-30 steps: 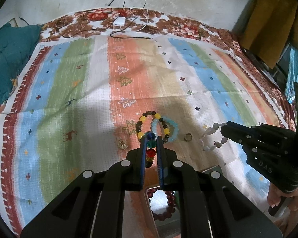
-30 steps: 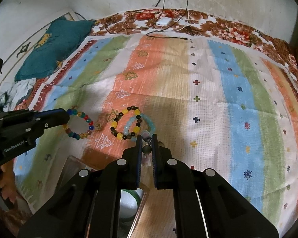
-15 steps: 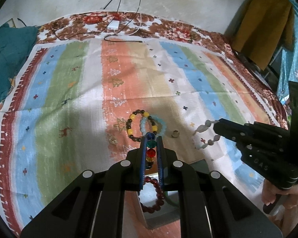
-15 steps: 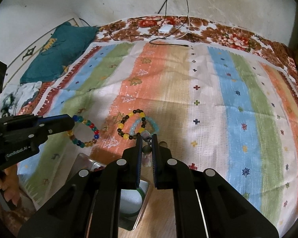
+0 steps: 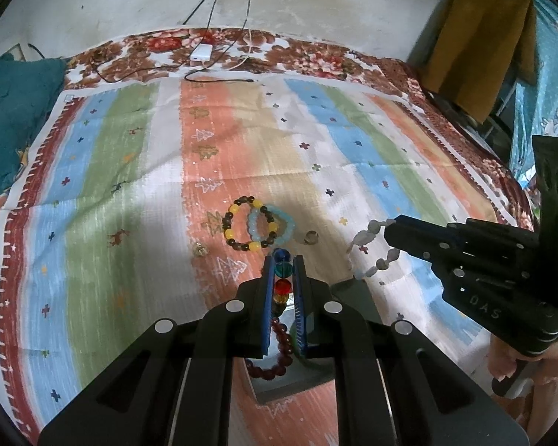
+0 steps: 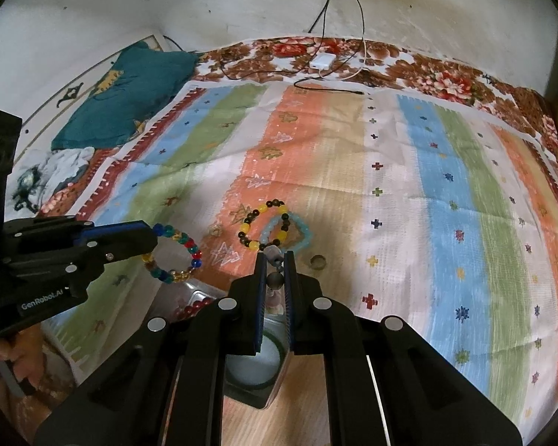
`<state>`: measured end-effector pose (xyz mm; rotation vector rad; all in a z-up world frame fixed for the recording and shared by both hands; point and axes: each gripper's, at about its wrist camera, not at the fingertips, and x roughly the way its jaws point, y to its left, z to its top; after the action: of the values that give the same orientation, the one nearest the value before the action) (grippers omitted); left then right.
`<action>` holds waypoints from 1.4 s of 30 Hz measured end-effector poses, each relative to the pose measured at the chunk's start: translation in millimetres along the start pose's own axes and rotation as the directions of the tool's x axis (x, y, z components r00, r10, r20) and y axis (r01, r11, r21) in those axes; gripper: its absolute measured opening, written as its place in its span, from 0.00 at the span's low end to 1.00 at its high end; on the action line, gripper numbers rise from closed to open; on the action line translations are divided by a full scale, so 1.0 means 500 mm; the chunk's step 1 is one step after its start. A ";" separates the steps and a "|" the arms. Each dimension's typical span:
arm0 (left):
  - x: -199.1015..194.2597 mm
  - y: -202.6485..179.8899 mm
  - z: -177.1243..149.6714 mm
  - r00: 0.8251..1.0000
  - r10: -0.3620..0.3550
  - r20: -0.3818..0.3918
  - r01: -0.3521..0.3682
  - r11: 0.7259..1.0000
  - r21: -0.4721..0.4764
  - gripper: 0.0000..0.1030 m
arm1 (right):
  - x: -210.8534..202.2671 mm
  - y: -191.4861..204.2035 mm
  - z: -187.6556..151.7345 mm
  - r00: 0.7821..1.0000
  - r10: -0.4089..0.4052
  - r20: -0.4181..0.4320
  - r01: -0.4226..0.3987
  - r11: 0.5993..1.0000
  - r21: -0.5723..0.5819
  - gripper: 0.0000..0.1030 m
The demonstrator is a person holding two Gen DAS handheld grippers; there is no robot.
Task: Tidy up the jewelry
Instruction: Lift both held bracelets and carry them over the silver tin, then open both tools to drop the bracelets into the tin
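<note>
The bright glass-bead bracelet [image 5: 282,273] is clenched between the closed fingers of the left gripper [image 5: 282,260], and the pale stone-bead bracelet [image 5: 368,249] hangs from the equally closed right gripper [image 6: 275,260]. Compared with a second ago, both have been lifted off the striped cloth [image 5: 130,193] and drawn back toward the person, so that the grey tray [image 5: 316,375] now shows more fully below the fingers at 6 o'clock in both wrist views. A dark red bracelet [image 5: 279,349] already lies in the tray, and something round and green [image 6: 256,364] sits in another part of it, though the fingers hide too much to say what it is. Left on the cloth at 12 o'clock from the left gripper are a black-and-yellow bracelet [image 5: 247,228] overlapping a light blue one [image 5: 275,225], with a ring [image 5: 311,238] at 1 o'clock and a small pale bead-like piece [image 5: 199,249] at 10 o'clock. Judging by this, both bracelets are on their way into the tray, and four pieces remain to collect.
</note>
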<state>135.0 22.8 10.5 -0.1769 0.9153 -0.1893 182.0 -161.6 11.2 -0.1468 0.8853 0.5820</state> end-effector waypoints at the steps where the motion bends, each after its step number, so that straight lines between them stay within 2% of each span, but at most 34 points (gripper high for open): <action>1: -0.003 -0.003 -0.003 1.000 -0.002 0.002 0.002 1.000 0.001 0.09 | -0.003 0.002 -0.003 1.000 0.004 0.001 -0.004 1.000 -0.001 0.10; 16: -0.028 -0.024 -0.048 1.000 -0.007 0.003 0.007 1.000 0.016 0.09 | -0.028 0.027 -0.049 1.000 0.029 -0.010 -0.029 0.999 -0.024 0.10; 23: -0.018 -0.034 -0.067 1.000 0.010 -0.026 -0.010 1.000 0.024 0.09 | -0.029 0.036 -0.073 0.999 0.038 -0.034 -0.039 0.999 -0.038 0.10; 25: -0.012 -0.030 -0.068 0.999 0.017 -0.043 -0.016 1.000 0.016 0.14 | -0.024 0.038 -0.076 0.998 0.036 -0.044 -0.037 0.999 -0.035 0.10; 26: -0.011 -0.027 -0.068 0.999 0.026 -0.043 -0.026 1.000 0.010 0.25 | -0.021 0.038 -0.078 0.998 0.036 -0.052 -0.038 0.999 -0.033 0.14; 27: -0.012 -0.024 -0.067 0.999 0.038 -0.038 -0.038 0.999 0.006 0.27 | -0.016 0.037 -0.079 0.998 0.030 -0.061 -0.032 0.999 -0.030 0.19; 28: -0.013 -0.020 -0.067 0.998 0.053 -0.033 -0.053 0.999 0.003 0.27 | -0.015 0.035 -0.080 0.998 0.022 -0.061 -0.023 0.999 -0.026 0.29; 29: -0.014 -0.018 -0.066 0.998 0.063 -0.031 -0.063 0.998 -0.001 0.29 | -0.014 0.033 -0.080 0.998 0.016 -0.059 -0.017 1.000 -0.023 0.32; 31: -0.014 -0.009 -0.065 0.997 0.074 -0.030 -0.074 0.997 -0.017 0.32 | -0.012 0.027 -0.079 0.998 0.011 -0.060 -0.012 1.000 -0.014 0.32; 33: -0.012 0.000 -0.064 0.996 0.084 -0.032 -0.085 0.996 -0.034 0.37 | -0.010 0.020 -0.078 0.998 0.006 -0.063 -0.006 1.000 0.000 0.38; 36: -0.011 0.012 -0.060 0.996 0.090 -0.031 -0.091 0.994 -0.054 0.50 | -0.010 0.009 -0.075 0.998 0.006 -0.061 -0.005 1.000 0.016 0.42; 38: -0.008 0.020 -0.058 0.995 0.091 -0.034 -0.094 0.993 -0.067 0.52 | -0.008 0.002 -0.072 0.998 0.006 -0.061 -0.004 1.000 0.027 0.46; 42: -0.001 0.037 -0.053 0.995 0.091 -0.042 -0.095 0.991 -0.096 0.60 | -0.001 -0.014 -0.065 0.998 0.004 -0.066 -0.001 0.999 0.054 0.52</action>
<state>114.9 39.1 -9.4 -0.2218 0.9683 -0.0613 163.1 -179.5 -9.9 -0.1163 0.9648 0.5577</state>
